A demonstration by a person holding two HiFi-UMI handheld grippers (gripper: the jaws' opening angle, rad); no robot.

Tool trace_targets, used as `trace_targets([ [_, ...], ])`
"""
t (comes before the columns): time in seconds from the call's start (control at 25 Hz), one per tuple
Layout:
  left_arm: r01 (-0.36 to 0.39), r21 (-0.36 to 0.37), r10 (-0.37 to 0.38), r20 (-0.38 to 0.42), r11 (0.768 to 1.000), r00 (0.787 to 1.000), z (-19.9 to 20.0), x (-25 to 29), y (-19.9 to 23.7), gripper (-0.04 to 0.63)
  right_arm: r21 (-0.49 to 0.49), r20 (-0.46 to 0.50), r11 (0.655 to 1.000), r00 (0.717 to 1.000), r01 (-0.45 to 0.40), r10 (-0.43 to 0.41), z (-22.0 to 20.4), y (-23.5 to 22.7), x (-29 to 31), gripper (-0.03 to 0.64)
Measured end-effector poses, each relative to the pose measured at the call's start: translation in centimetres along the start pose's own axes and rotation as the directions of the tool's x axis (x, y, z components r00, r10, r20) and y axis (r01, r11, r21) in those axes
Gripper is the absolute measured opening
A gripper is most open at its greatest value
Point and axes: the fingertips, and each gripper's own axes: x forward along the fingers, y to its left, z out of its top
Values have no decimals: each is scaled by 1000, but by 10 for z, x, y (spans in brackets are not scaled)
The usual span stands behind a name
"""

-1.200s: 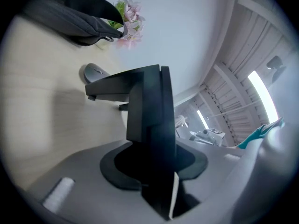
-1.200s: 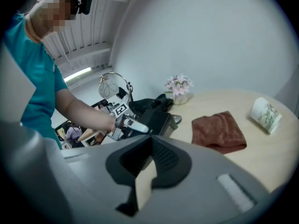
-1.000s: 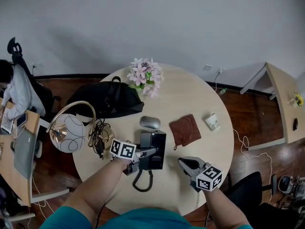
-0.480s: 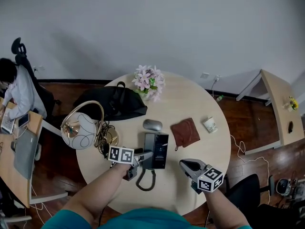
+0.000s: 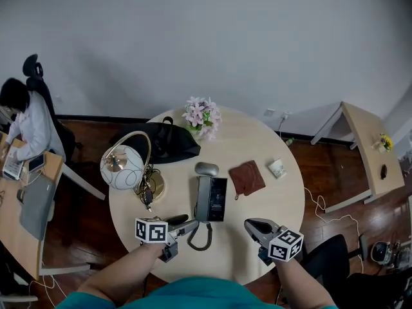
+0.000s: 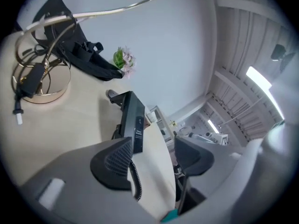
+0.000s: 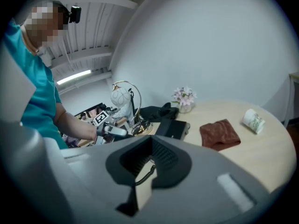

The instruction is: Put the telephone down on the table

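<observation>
Head view: round table [image 5: 273,205] carried a black bag [image 5: 158,143] and a lamp [image 5: 123,169] at its left. The telephone [image 5: 211,198] lay flat near the table's middle, with its coiled cord [image 5: 205,234] trailing toward the near edge. Left gripper [image 5: 191,223] hung just beside the cord and clear of the telephone, jaws apart and closing, nothing between them. Right gripper [image 5: 248,224] was near the table's front edge, jaws together, empty. A brown cloth [image 5: 246,177] lay right of the telephone, flowers [image 5: 203,116] at the far side, a mouse [image 5: 206,168] just behind the telephone, and a cup [image 5: 277,168] on its side.
</observation>
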Motion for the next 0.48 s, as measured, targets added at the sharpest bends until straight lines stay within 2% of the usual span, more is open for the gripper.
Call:
trace_targets([
  [0.24,41,88,-52,125,995,991,-25,-45,-56,133,-14,41,999,999,-31,31,-11,25,-44,2],
  [0.48,8,199,-57,241,980,969,-75,-65,-123,6,-62,48,994,995,-90,93,-46,51,-107,2],
])
